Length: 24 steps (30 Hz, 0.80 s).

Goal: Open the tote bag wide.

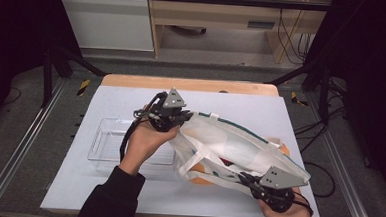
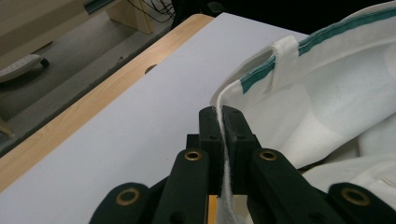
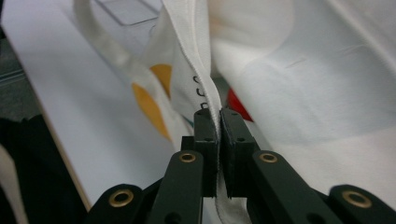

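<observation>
Both grippers' fingers (image 2: 236, 126) clamped.

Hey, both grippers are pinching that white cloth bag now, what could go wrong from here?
1. Each grip is thin: the left gripper and right gripper pinch only the bag's edge, so pulling may slip the cloth free.
2. The clear tray lies beside the bag; swinging it could knock the tray.

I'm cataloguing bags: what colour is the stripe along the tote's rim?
Green, on the white tote bag; the left gripper view shows it best.
</observation>
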### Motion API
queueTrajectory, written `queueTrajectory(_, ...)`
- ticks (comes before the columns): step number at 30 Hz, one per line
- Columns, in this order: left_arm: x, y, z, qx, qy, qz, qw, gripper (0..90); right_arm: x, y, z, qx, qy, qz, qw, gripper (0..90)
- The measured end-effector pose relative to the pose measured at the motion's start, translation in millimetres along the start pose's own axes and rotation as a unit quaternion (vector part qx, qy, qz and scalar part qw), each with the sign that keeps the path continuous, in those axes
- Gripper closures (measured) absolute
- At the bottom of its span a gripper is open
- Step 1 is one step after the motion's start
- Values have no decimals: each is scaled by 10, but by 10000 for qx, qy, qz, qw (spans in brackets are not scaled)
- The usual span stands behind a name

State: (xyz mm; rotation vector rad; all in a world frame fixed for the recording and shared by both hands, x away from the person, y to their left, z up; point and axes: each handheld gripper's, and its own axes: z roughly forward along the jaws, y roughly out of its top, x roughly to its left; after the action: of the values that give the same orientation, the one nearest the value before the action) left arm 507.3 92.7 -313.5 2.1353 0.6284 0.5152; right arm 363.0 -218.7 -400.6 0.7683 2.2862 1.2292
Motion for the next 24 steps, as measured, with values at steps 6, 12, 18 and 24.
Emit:
queueTrajectory(6, -16, -62, 60, 58, -38, -81, 9999, 874, 115, -112, 67, 118, 275, -124, 9995, 865)
queueTrajectory(12, -28, -121, 119, 173, -95, -92, 9998, 873, 123, -210, 146, 222, 429, -5, 9988, 866)
queueTrajectory(18, -48, -168, 151, 265, -136, -64, 9995, 871, 100, -267, 201, 277, 489, 89, 9984, 865)
queueTrajectory(24, -87, -172, 86, 431, -210, 101, 9988, 867, 70, -260, 179, 123, 396, 194, 9990, 865)
